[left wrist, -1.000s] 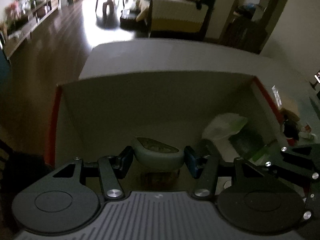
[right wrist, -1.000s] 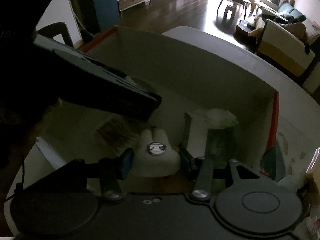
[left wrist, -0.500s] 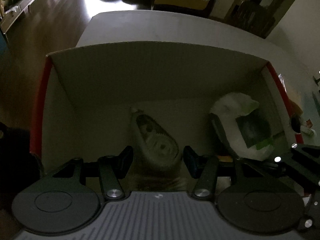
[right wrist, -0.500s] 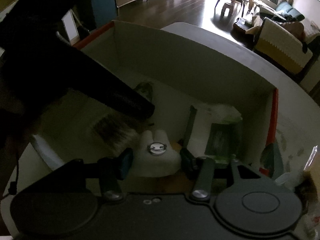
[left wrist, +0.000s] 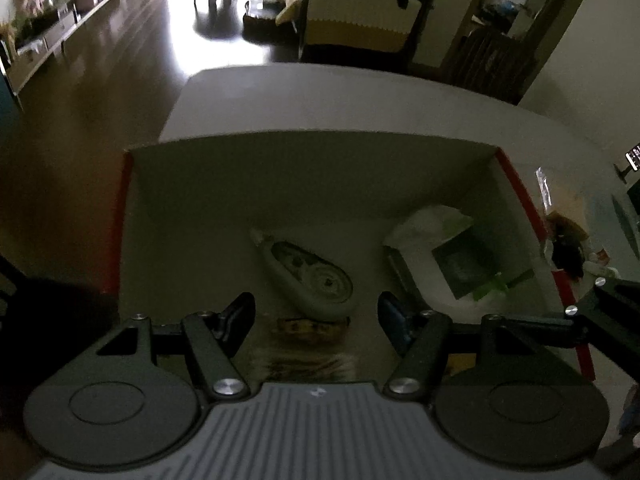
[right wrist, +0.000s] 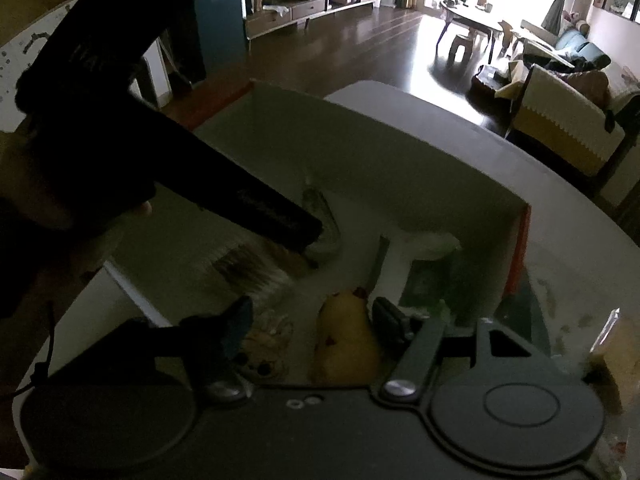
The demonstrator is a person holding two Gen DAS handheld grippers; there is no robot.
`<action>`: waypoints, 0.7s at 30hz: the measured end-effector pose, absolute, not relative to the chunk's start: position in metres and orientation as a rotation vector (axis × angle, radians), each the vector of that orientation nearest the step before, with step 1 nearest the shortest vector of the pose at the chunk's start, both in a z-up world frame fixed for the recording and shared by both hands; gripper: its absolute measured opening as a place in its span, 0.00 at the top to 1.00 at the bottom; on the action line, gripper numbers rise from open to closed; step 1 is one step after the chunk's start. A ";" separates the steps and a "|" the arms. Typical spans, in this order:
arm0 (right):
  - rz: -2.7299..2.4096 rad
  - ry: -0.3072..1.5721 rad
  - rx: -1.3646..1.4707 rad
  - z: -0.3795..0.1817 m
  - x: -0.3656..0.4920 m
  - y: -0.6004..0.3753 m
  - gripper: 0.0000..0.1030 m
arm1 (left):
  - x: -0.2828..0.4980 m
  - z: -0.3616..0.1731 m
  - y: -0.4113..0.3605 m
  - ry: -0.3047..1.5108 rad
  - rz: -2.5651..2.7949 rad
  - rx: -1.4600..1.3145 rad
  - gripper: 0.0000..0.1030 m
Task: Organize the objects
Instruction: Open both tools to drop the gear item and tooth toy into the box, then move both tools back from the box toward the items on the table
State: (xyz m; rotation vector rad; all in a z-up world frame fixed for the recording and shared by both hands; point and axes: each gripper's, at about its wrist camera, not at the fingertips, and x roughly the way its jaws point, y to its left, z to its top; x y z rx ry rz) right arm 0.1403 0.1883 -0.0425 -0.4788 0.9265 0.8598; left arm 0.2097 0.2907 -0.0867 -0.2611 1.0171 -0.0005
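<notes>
Grey correction-tape dispenser lying flat in cardboard box

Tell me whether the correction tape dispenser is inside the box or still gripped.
Inside. The correction tape dispenser lies flat on the floor of the box, ahead of the open left gripper, whose fingers do not touch it.

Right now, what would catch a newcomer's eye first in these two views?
The open cardboard box with red edges fills both views. On its floor, a grey correction-tape dispenser lies ahead of the open left gripper. A yellow plush toy sits between the open right gripper's fingers.
</notes>
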 end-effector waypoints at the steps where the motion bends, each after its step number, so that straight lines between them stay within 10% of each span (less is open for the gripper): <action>1: 0.862 0.920 -0.476 -0.039 0.139 0.186 0.35 | 0.207 -0.084 0.290 1.007 0.001 -0.261 0.35; 21: 0.895 0.798 -0.400 0.014 0.110 0.132 0.25 | 0.161 -0.011 0.254 0.841 -0.014 -0.212 0.29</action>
